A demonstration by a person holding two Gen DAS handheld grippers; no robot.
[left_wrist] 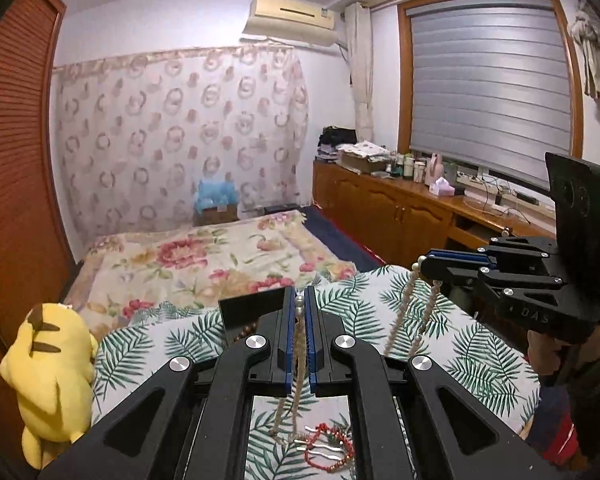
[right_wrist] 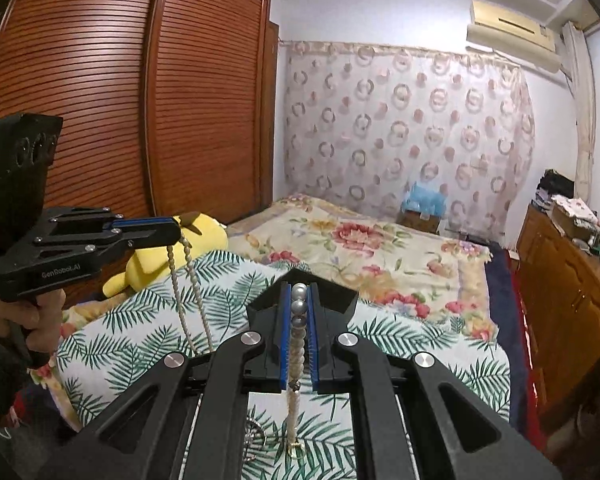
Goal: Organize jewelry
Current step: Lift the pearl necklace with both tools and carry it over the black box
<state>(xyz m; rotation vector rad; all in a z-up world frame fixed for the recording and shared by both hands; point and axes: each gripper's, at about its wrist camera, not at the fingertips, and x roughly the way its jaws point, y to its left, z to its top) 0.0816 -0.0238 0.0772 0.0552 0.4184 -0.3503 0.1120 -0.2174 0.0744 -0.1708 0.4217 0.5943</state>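
Both grippers are clenched on one pearl necklace (left_wrist: 404,312). The left gripper (left_wrist: 299,304) pinches beads at its tips, strands hanging below; the right gripper (right_wrist: 299,300) pinches another stretch. Held apart above the leaf-print cloth (left_wrist: 440,332), they probably let the strand hang free of tangles. On the cloth near the left gripper lies a red bracelet (left_wrist: 328,448); a yellow plush (left_wrist: 52,376) sits at the left.

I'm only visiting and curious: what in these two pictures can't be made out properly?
- Pearl necklace: in the left view, the left gripper hides its hanging middle.
- Red bracelet: partly cut off by gripper arms.
- Bottles on the cabinet: too small to identify.
- Gold ring, right view: blurred.
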